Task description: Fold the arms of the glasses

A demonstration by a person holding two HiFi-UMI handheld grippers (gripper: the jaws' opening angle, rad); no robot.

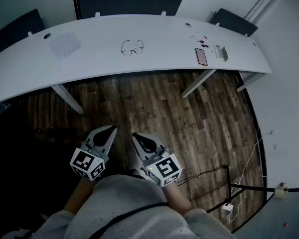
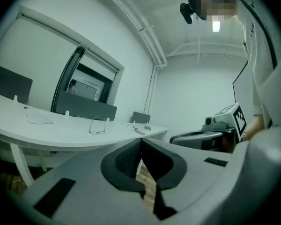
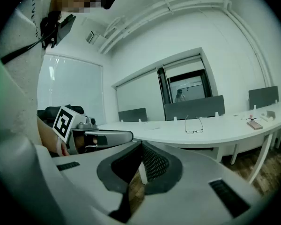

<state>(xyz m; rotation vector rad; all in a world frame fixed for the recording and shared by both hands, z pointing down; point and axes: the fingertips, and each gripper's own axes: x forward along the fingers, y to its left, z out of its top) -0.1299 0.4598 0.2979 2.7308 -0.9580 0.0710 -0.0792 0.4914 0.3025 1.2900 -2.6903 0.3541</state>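
My left claw (image 1: pixel 109 130) and right claw (image 1: pixel 136 136) are closed, empty. The glasses (image 1: pixel 132 48) lie open at twelve o'clock; I should steady the frame and swing each arm gently.

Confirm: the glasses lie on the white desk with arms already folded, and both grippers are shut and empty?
No: the glasses on the white desk have their arms open, not folded, as the right gripper view shows. The left gripper and right gripper are shut and empty.

place: office | evidence: long white desk (image 1: pixel 164 49), dark divider panels (image 1: pixel 129 3), wood floor (image 1: pixel 154 113)
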